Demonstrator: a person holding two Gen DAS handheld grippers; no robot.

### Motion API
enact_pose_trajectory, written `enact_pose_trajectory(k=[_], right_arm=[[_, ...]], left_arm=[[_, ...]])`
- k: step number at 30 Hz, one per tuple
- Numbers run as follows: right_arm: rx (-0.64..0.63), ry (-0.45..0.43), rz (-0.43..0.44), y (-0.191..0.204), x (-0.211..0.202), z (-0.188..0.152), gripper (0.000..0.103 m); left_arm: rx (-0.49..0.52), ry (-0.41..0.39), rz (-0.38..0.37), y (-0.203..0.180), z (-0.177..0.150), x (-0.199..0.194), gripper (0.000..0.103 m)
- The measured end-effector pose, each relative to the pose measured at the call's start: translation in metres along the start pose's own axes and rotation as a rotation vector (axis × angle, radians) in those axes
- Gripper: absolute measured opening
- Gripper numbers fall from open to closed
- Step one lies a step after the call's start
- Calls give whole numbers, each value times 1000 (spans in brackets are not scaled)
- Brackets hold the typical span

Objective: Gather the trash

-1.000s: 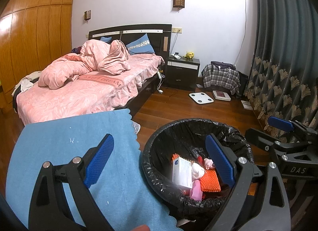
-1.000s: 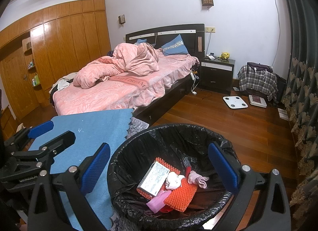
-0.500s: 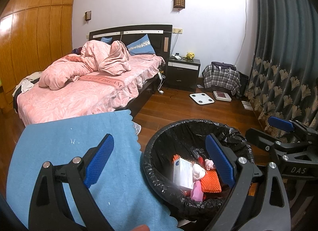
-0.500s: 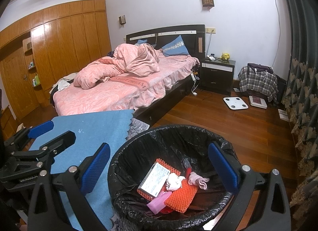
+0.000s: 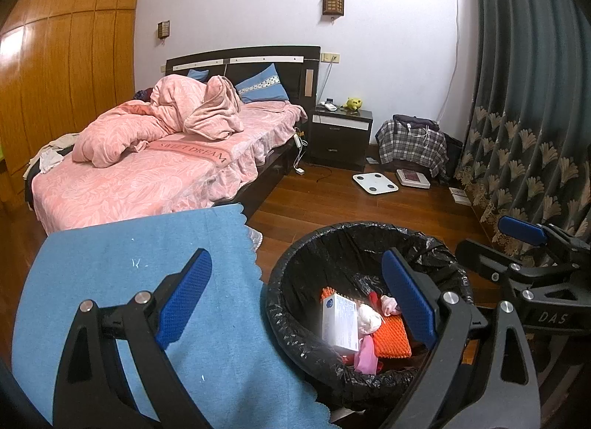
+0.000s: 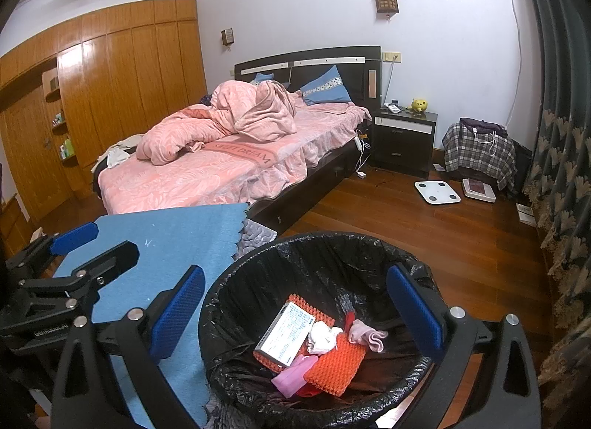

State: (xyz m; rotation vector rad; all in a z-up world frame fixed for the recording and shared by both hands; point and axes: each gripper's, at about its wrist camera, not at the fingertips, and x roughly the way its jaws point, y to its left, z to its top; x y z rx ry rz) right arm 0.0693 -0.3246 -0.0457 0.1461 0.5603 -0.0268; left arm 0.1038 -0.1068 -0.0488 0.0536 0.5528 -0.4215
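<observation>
A wooden wardrobe wall [image 6: 110, 104] lines the far left of a bedroom, beside a bed [image 6: 229, 167] heaped with a rumpled pink quilt [image 6: 236, 119]. In the foreground a blue cloth [image 5: 110, 281] covers a raised surface, and over it the left gripper [image 5: 295, 299] hangs level and pointed toward the bed, its blue-padded fingers [image 5: 183, 296] spread wide with nothing between them, one over the cloth and the other over the bin. Just to the right of the cloth stands a round trash bin [image 6: 258, 281] lined with a black bag, where the collected trash lies at the bottom: a white printed box [image 6: 286, 333] atop an orange knitted piece [image 6: 334, 364], crumpled white tissue [image 6: 321, 336], a pink scrap [image 6: 291, 377] and a small pink cloth [image 6: 369, 335]. The right gripper [image 6: 295, 314] is held above the bin's mouth, tilted slightly downward, its tongs likewise wide apart and empty. Farther right, a dark nightstand [image 6: 404, 143], a plaid-covered bundle [image 6: 478, 154] and a white bathroom scale [image 6: 437, 192] sit on the wooden floor [image 6: 461, 244], edged by a patterned grey curtain [image 6: 561, 133].
</observation>
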Motion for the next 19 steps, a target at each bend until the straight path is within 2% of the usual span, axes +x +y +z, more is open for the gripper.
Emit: enact_pose_trajectory(k=[19], right_arm=[[-1,-1,0,0,0,2,97]], left_arm=[[0,0,-1,0,0,0,91]])
